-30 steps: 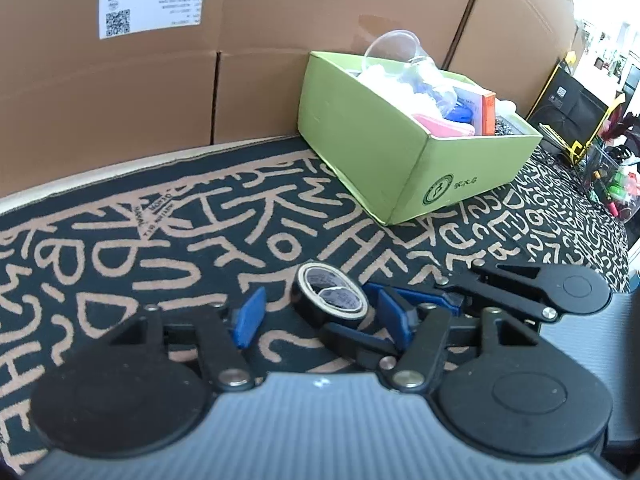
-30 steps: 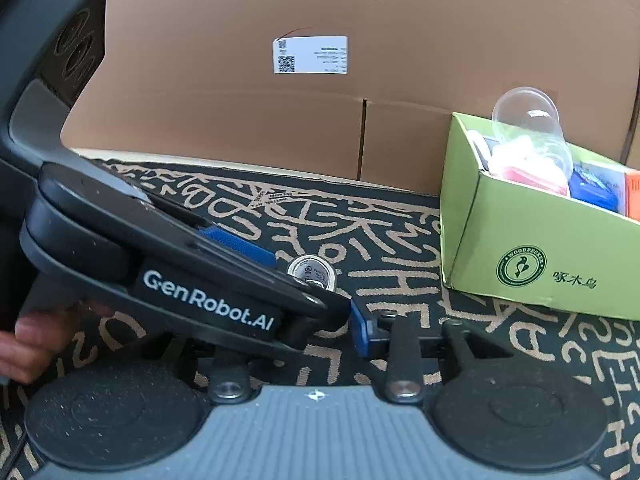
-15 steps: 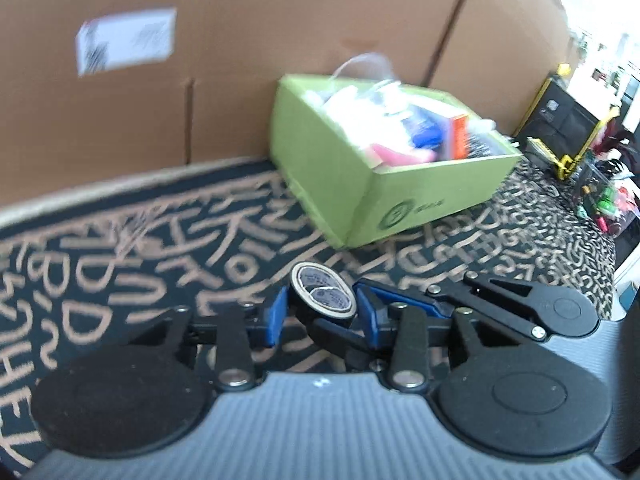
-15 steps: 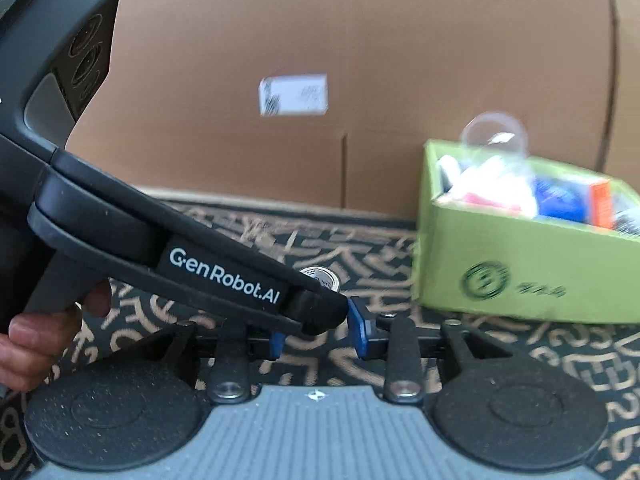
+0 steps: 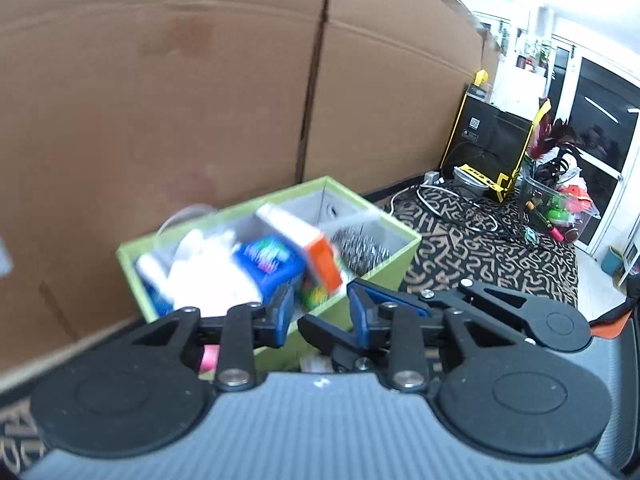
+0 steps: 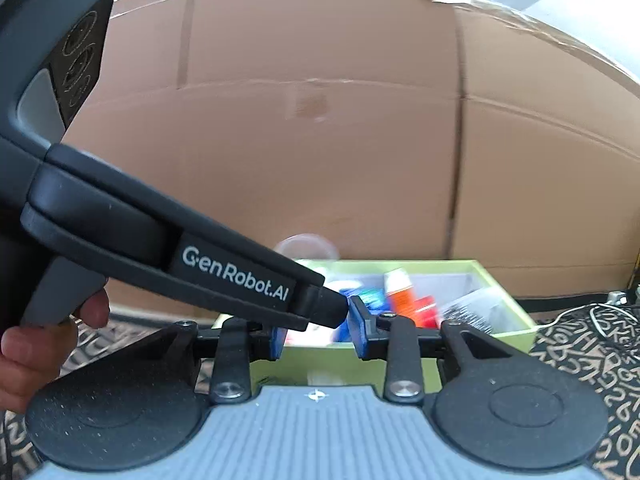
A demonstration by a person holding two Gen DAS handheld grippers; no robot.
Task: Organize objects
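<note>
**Two hand-held grippers poised over the green box**

In the left wrist view, we see the left hand-held gripper (image 5: 318,314) with its blue pads (image 5: 282,312) parted by a moderate gap and nothing visible between them. Beyond the pads lies the green box (image 5: 374,276), an open-topped cardboard container resting on the patterned black-and-tan cloth (image 5: 492,252) that covers the counter. The box is crowded: we make out a white bundle (image 5: 212,268), a blue packet (image 5: 272,260), a tilted white-and-orange carton (image 5: 310,244) and a metallic scourer (image 5: 360,250) at its right end. Motion blur softens these contents, so finer detail cannot be told. A clear plastic cup (image 5: 182,218) shows at the far left rim of the box.

In the right wrist view, we see the right hand-held gripper (image 6: 316,330), its pads likewise apart and holding nothing. The body of the left hand-held gripper crosses this view from the upper left, its tip reaching just in front of the right pads, and a hand (image 6: 44,348) grips its handle. A wall of large brown cardboard cartons (image 6: 320,140) stands directly behind the box. To the far right of the left view, a yellow-edged black case (image 5: 492,148) and a clear bin of coloured items (image 5: 560,204) sit well apart from the box.
</note>
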